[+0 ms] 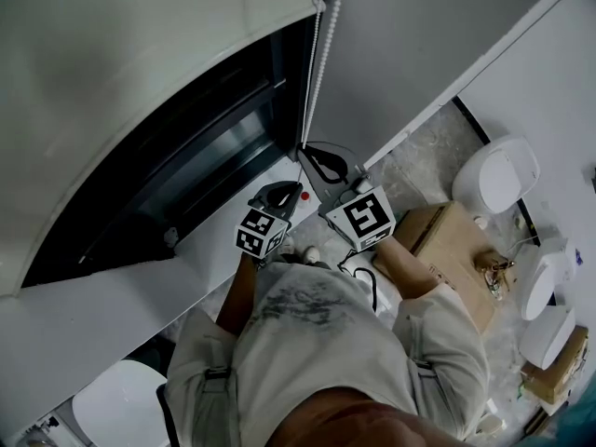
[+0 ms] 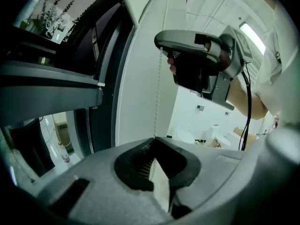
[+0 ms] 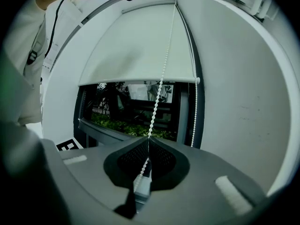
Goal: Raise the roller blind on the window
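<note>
L tongs (image 2: 154,138): jaws pinched shut on bead chain (image 2: 157,93), lower centre of L gripper view.
R tongs (image 3: 148,138): jaws narrow, clamped on the chain too, lower centre of R gripper view; higher on the chain than L tongs.
roller blind (image 3: 140,46): upper centre, covers top part of window (image 3: 136,111); bottom bar mid-frame, glass showing below it.

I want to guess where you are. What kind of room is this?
Probably a storeroom or a room being fitted out: several white toilets sit loose by a cardboard box, beside a window with a roller blind.
</note>
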### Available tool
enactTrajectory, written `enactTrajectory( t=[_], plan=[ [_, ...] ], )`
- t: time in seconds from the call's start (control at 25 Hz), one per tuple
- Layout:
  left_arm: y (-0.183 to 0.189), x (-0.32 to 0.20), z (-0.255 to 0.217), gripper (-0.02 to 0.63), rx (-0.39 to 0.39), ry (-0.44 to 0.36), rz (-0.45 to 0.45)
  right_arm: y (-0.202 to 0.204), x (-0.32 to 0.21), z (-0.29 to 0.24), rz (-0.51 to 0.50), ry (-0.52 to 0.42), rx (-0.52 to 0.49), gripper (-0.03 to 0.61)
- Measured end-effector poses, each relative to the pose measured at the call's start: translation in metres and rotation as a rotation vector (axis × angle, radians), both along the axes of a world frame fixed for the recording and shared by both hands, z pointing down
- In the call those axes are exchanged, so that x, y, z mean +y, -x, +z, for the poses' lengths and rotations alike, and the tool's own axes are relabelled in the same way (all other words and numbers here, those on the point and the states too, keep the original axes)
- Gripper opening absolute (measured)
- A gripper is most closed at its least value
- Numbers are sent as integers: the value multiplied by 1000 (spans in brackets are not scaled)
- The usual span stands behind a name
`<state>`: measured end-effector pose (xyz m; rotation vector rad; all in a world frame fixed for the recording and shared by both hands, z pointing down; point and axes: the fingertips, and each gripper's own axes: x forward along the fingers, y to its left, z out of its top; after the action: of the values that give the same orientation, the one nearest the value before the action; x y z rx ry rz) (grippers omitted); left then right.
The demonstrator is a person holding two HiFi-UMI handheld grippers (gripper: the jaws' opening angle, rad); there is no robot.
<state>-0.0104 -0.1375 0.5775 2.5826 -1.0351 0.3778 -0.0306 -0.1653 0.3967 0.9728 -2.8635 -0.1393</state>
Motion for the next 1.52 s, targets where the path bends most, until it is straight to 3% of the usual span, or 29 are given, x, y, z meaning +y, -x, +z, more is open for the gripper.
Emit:
enactTrajectory(
  t=[0.28, 0.44, 0.68, 0.88, 1.12, 1.52],
  plan=[
    [6, 1, -11, 14, -4, -36, -20, 0, -1, 1, 1, -2, 6, 11],
    [14, -1, -43, 58, 37, -72, -40, -1, -1, 1, -2, -3, 6, 11],
    [22, -7, -132, 98, 101, -212, -35, 0, -1, 0, -4, -2, 4, 11],
    [20, -17, -177, 100, -1, -305, -9, -4, -6, 5, 23, 12, -8, 11],
    [13, -19, -224, 97, 90, -390, 3, -10, -6, 3, 32, 2, 2, 11],
    [-7, -32, -311, 109, 102, -567, 41, -6, 0, 0, 24, -6, 4, 11]
  ],
)
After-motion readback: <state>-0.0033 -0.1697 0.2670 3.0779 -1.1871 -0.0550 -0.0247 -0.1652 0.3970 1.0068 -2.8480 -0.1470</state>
